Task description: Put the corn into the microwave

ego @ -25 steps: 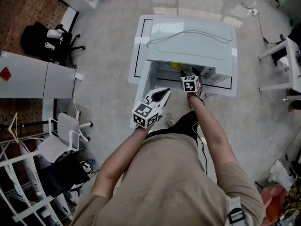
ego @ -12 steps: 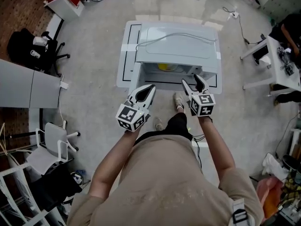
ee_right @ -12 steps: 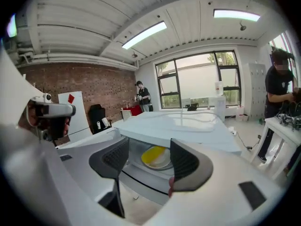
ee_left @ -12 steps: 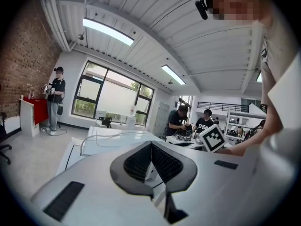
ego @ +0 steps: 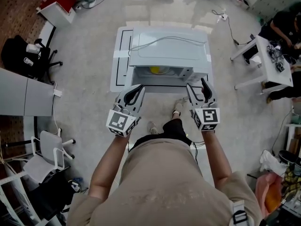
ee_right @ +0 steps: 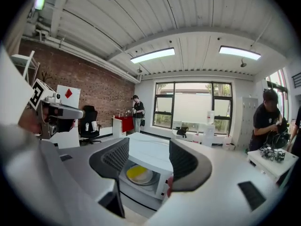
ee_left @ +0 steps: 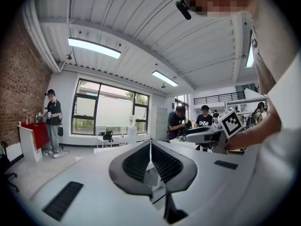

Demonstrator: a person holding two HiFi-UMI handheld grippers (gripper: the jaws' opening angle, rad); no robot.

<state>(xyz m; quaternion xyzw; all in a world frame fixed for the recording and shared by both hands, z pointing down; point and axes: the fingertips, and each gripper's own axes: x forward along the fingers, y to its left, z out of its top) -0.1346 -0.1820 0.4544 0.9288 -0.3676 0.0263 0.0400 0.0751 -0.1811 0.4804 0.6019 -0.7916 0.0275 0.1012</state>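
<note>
The white microwave [ego: 169, 48] stands on a low white table [ego: 121, 62], its front open toward me. Inside lies the yellow corn [ego: 155, 70]; in the right gripper view the corn [ee_right: 135, 173] rests on a round plate in the cavity. My right gripper [ego: 200, 89] hangs in front of the microwave's right side, open and holding nothing, with the cavity showing between its jaws. My left gripper [ego: 136, 91] is level with it on the left, jaws shut on nothing. The left gripper view tilts up at the ceiling; its pads [ee_left: 150, 160] meet in a line.
A thin cable [ego: 169, 38] lies across the microwave's top. A grey cabinet [ego: 21, 93] and office chairs [ego: 28, 55] stand to the left. A white bench [ego: 263, 60] with people working at it is on the right. My feet [ego: 178, 108] are just before the table.
My right gripper has come out of the microwave's opening and drawn back toward me, without the corn. The left gripper has also pulled back and to the left. The corn stays inside.
</note>
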